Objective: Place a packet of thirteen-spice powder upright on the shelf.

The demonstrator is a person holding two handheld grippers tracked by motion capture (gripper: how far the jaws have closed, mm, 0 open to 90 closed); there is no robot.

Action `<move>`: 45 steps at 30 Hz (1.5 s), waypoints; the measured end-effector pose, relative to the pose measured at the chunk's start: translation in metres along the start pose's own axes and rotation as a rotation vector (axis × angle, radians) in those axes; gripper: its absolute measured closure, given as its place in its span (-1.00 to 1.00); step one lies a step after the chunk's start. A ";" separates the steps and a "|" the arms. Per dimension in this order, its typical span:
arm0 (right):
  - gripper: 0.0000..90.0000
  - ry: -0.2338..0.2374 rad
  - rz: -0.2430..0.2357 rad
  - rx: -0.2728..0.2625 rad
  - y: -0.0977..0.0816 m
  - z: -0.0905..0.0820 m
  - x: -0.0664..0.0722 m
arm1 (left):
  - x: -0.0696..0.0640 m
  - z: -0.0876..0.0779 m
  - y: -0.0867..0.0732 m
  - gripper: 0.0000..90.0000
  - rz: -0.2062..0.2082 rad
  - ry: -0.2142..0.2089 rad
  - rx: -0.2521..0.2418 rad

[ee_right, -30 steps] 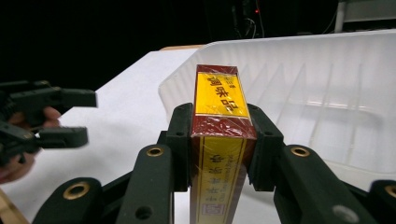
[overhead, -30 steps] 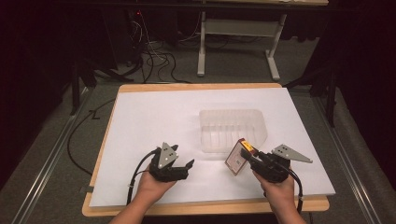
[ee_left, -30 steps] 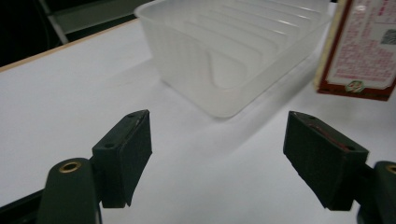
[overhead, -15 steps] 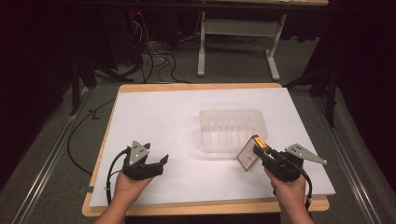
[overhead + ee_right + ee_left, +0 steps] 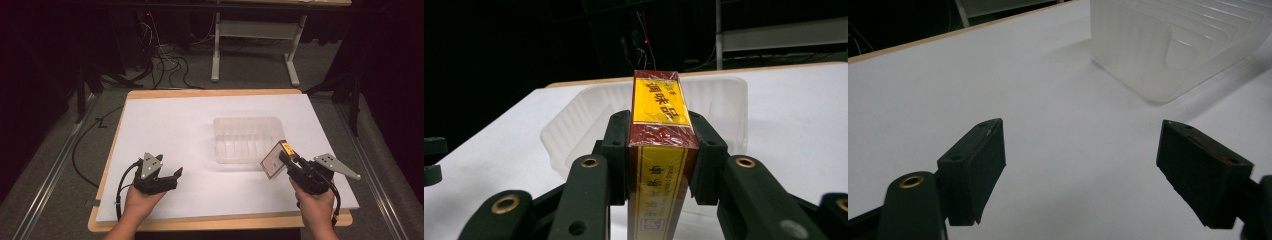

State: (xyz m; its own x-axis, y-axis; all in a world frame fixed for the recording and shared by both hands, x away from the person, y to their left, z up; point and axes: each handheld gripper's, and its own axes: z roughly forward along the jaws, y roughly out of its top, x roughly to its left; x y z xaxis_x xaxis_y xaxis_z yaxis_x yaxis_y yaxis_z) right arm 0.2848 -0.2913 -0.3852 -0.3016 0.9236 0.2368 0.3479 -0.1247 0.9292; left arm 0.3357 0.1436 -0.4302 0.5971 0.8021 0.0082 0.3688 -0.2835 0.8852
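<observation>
Left claw: your left claw (image 5: 172, 176) sits in the lower left of the high view, jaws spread wide, nothing between them; white sheet shows in the gap in the left gripper view.
Right claw: your right claw (image 5: 659, 155) sits at lower right in the high view, jaws closed on both sides of the box.
Box: red and yellow box (image 5: 658, 150) with printed characters, gripped mid-body, held tilted just beside the tray's lower right corner in the high view (image 5: 274, 160).
Tray: clear ribbed plastic tray (image 5: 248, 139), centre right of the sheet, empty as far as you can see.
Tabletop: wooden tabletop (image 5: 210, 93) under a white sheet (image 5: 170, 130).
Hands: your left hand (image 5: 142, 200) and right hand (image 5: 316, 202) enter from the bottom edge.
</observation>
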 end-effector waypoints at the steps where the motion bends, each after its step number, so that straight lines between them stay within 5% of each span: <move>1: 0.51 -0.004 0.002 -0.003 0.001 0.000 0.000 | 0.000 0.000 0.001 -0.54 -0.005 0.001 -0.009; 20: 0.51 -0.108 -0.054 -0.040 0.029 0.041 0.010 | -0.003 0.003 0.001 -0.53 0.032 0.004 -0.006; 31: 0.51 -0.163 -0.046 -0.030 0.040 0.072 0.009 | -0.002 0.003 0.000 -0.53 0.047 0.008 -0.003; 45: 0.51 -0.169 -0.027 -0.022 0.043 0.101 0.022 | -0.003 0.004 0.000 -0.53 0.055 0.008 0.004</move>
State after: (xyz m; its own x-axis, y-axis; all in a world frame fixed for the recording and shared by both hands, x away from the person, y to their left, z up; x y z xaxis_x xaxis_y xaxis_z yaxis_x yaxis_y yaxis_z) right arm 0.3826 -0.2391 -0.3690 -0.1565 0.9742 0.1623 0.3214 -0.1052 0.9411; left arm 0.3371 0.1393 -0.4325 0.6109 0.7894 0.0602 0.3389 -0.3294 0.8813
